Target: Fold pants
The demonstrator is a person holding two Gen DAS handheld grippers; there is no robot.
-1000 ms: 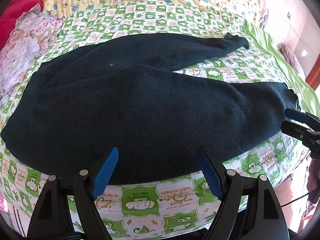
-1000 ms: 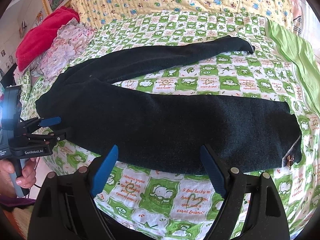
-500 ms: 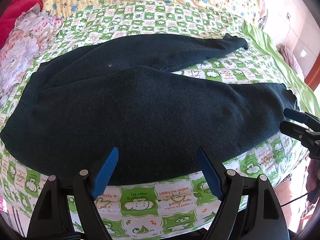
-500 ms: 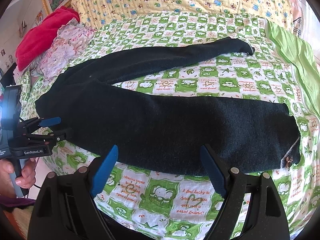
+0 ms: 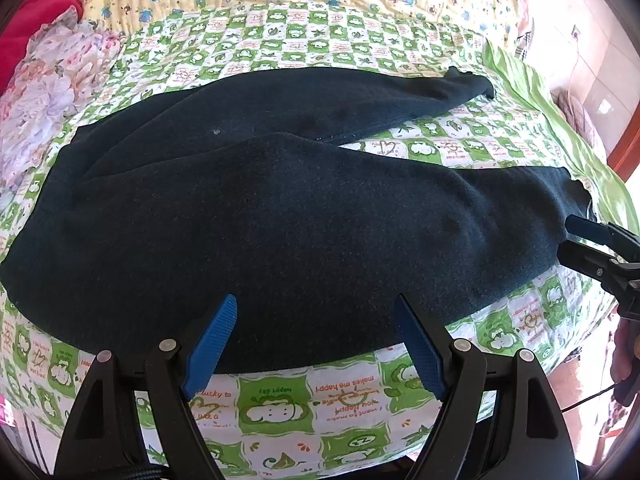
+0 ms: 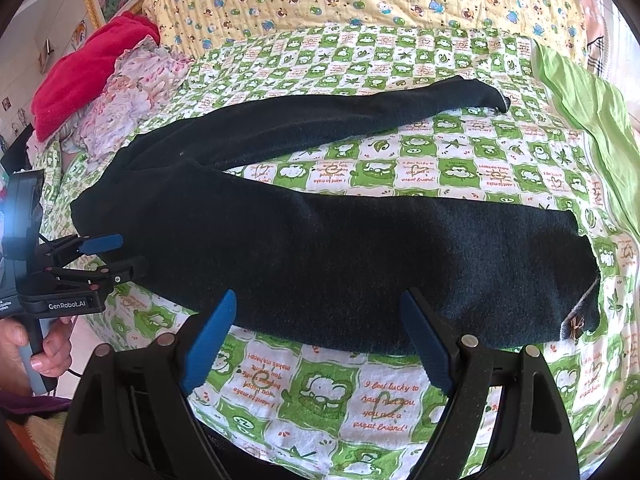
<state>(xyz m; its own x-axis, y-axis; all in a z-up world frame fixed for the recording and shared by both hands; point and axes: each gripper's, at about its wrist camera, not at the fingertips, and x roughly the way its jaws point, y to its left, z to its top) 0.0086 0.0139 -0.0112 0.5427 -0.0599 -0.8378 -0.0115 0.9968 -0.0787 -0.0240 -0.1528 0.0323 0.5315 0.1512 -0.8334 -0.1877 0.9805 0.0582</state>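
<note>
The left gripper (image 5: 316, 344) and right gripper (image 6: 320, 340) hover with jaws apart, holding nothing. The dark fleece pants (image 5: 280, 220) lie flat on the green checked bedsheet (image 5: 280, 400), probably ready for folding.

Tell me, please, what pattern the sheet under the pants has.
Green-and-white checks with cartoon prints on the sheet; right wrist view.

I read "GenRobot.AI" on the left claw (image 6: 116, 254) body; bedsheet (image 6: 384, 404) squares say "I feel lucky to have you, you are a great friend!"
</note>
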